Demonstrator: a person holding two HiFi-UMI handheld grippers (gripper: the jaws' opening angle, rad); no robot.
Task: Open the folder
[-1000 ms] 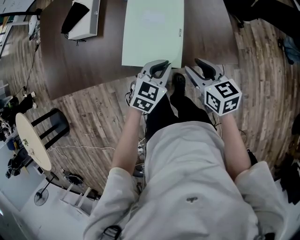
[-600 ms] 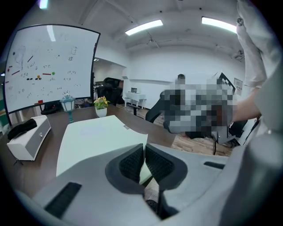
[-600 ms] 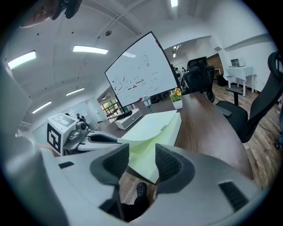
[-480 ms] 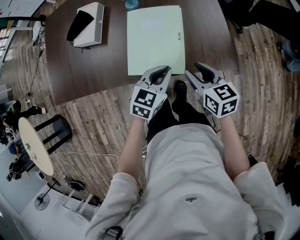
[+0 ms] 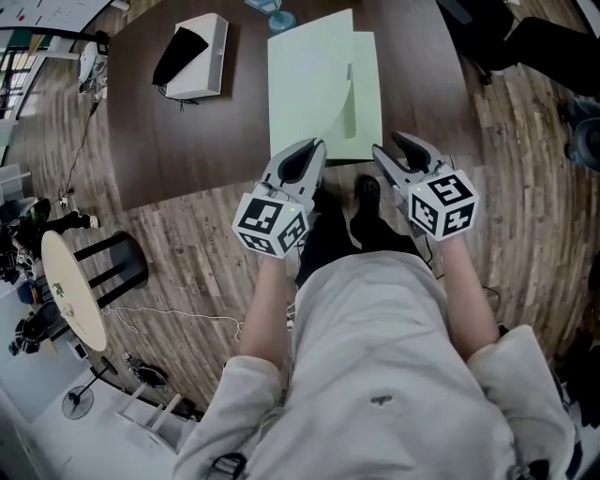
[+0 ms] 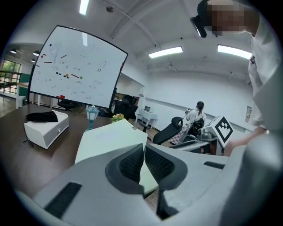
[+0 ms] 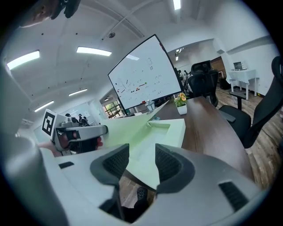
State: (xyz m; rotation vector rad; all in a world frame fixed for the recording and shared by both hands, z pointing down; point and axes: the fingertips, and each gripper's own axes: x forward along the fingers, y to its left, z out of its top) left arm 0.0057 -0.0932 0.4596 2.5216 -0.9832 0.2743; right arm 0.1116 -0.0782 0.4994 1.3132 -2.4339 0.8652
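Observation:
A pale green folder (image 5: 319,84) lies on the dark brown table (image 5: 187,131), its near edge at the table's front. My left gripper (image 5: 307,152) is shut on the near edge of the folder's top cover (image 6: 110,139), which is raised and slanted above the lower leaf (image 5: 367,103). In the left gripper view the thin cover runs in between the closed pads (image 6: 132,163). My right gripper (image 5: 401,152) stands open just before the folder's near right corner, nothing between its fingers. The right gripper view shows the lifted cover (image 7: 132,128) and the left gripper (image 7: 79,132) holding it.
A white box with a black cloth on it (image 5: 192,56) sits on the table's left part. A small blue lamp-like ornament (image 5: 274,14) stands beyond the folder. A round stool (image 5: 70,281) is on the wooden floor at the left. An office chair (image 7: 265,114) stands by the table's right side.
My left gripper has risen and rolled with the cover's edge in it, so the cover now stands off the lower leaf. The right gripper has hardly moved.

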